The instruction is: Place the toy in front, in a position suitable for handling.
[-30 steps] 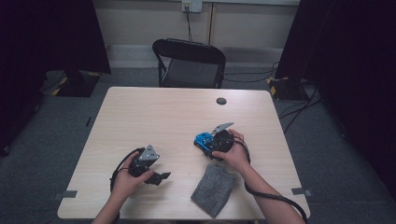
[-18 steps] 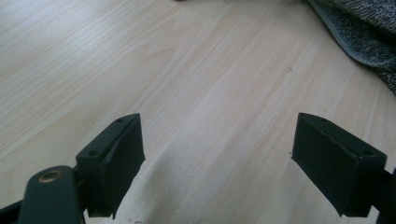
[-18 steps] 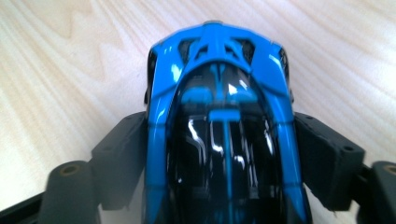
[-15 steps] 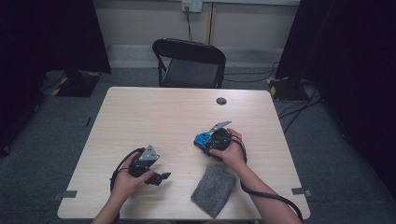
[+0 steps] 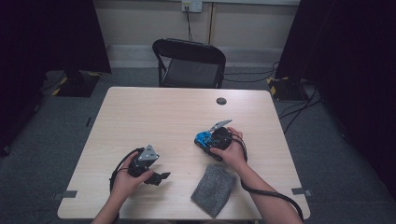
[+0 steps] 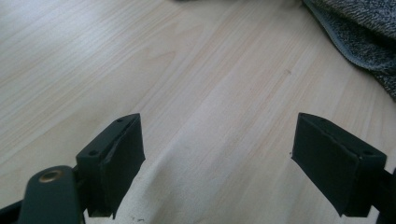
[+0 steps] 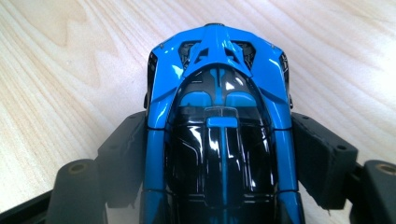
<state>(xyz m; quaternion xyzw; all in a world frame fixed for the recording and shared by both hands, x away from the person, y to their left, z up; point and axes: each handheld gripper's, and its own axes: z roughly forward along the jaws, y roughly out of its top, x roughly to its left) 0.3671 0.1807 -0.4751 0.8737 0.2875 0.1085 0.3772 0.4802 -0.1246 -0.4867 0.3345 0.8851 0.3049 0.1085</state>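
Right gripper (image 5: 205, 140) out over the middle-right of the table (image 5: 154, 116), jaws just closing in on a blue and black toy car (image 7: 219, 135). Pads (image 7: 322, 158) snug against both flanks of the car in the right gripper view, body of the car running straight up between them, one end pointing away from the camera, wood grain beyond it. Car sitting on the tabletop, just ahead of the right hand (image 5: 231, 149), well short of the far edge.

Left gripper (image 5: 161, 177) down near the front-left of the table, held in the left hand (image 5: 126, 179). Jaws spread wide in the left gripper view, nothing but bare wood between the two black pads (image 6: 116, 158). Holding nothing.

Grey cloth (image 5: 214, 189) lying flat near the front edge, between the two forearms, closer to the right one; a corner of it (image 6: 359, 37) peeking in at the top right of the left gripper view, apart from the jaws.

Small dark round disc (image 5: 221, 101) near the far edge of the table, well apart from the car. Black folding chair (image 5: 189, 63) behind the table.
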